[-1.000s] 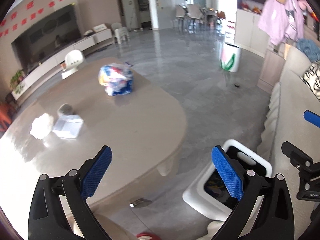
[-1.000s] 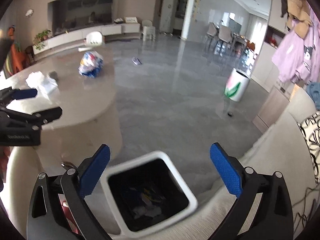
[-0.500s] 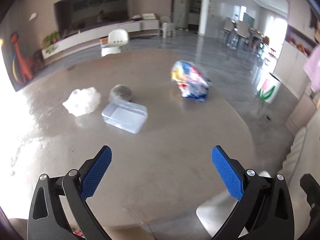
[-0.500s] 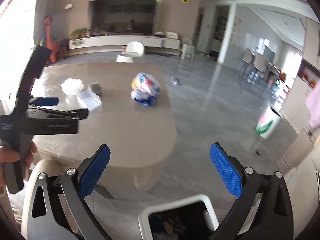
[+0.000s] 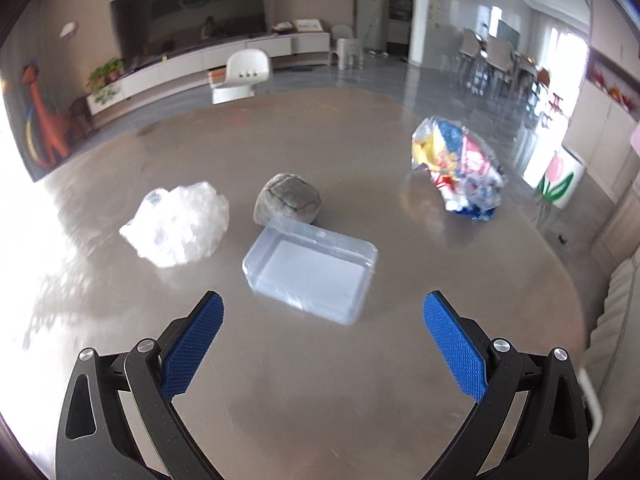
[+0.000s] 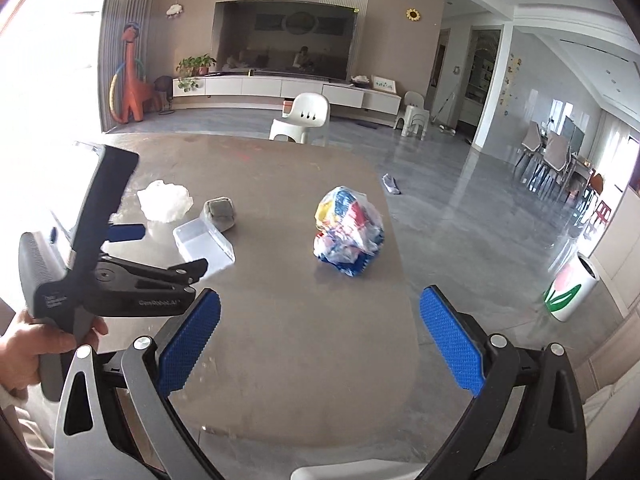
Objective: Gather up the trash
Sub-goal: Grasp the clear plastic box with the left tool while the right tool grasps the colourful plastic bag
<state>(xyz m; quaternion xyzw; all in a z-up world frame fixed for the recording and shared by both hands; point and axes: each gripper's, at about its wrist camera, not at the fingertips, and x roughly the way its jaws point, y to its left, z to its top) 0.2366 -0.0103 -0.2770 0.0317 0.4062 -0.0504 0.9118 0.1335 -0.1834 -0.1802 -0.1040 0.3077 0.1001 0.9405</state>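
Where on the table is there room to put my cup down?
Bare table lies between the open left gripper and the clear box. It's crowded where the box, grey ball and crumpled plastic cluster.

White bin rim cut off at bottom edge, contents unseen.

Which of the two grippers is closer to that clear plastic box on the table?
Left. The left gripper hangs just short of the clear plastic box; the right gripper sits farther back, off to its right.
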